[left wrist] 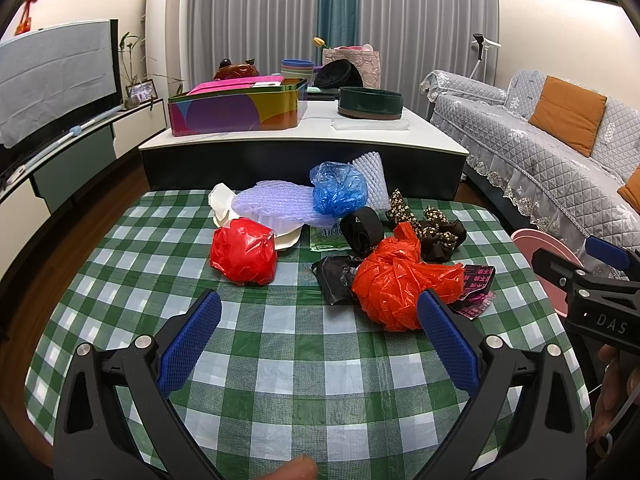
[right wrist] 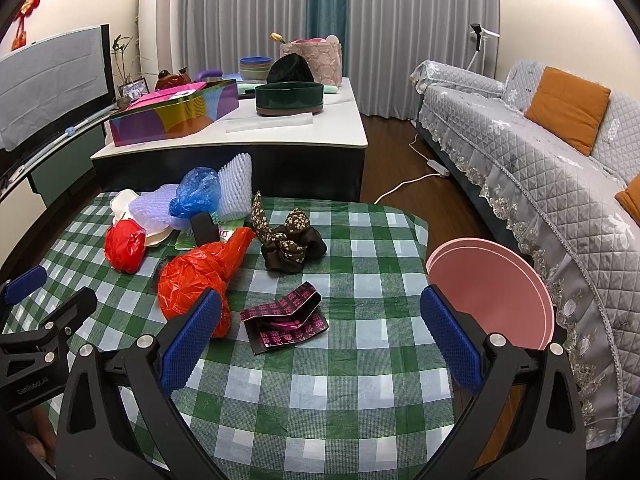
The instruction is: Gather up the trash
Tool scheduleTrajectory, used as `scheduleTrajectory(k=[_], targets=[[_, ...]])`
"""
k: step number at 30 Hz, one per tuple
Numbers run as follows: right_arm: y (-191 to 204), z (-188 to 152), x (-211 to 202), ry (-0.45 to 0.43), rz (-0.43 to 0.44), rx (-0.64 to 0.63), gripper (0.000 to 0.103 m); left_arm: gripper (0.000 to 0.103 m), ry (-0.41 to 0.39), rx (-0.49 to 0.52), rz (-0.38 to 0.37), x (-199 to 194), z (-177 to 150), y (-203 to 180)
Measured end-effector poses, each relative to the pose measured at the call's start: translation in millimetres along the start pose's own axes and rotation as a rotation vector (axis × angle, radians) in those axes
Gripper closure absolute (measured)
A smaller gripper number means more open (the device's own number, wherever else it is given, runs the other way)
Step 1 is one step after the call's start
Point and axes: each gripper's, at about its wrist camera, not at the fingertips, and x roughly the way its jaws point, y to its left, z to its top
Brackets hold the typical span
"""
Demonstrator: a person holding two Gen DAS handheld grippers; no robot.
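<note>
Right wrist view shows the trash gathered on the green-and-white checked tabletop (right wrist: 304, 392), with the crumpled orange plastic bag (right wrist: 192, 276) taken here as the landmark. Just right of the orange bag lies a folded black wrapper with pink print (right wrist: 286, 320). Behind and to its right sits a brown floral fabric scrunchie (right wrist: 290, 244). Left of it rests a tight red plastic bag ball (right wrist: 124, 246). Behind it are a blue plastic bag (right wrist: 196, 194), lilac bubble wrap (right wrist: 154, 208) and a white foam net sleeve (right wrist: 236, 186), stacked against one another at the far edge of the tabletop.

A round pink plastic bin (right wrist: 492, 292) stands well right of the orange bag, beyond the tabletop edge and below its level. Judged from the task, this is the receptacle, placed low so items can be dropped in.

The right gripper (right wrist: 320, 336) has its fingers spread wide and empty, bracketing the black wrapper. This suggests the wrapper is the nearest candidate for pickup.

The left gripper (left wrist: 320, 336) likewise has its fingers released and holds nothing. It hovers in front of the orange bag, whose near edge touches the line of its right finger in the left wrist view. Nothing appears collected yet.
</note>
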Motion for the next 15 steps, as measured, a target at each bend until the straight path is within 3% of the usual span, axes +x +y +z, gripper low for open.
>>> scheduleTrajectory(k=[15], targets=[[0.4, -0.5, -0.4, -0.004, 0.0, -0.002, 0.005, 0.008, 0.001, 0.0, 0.0, 0.0, 0.1, 0.0]])
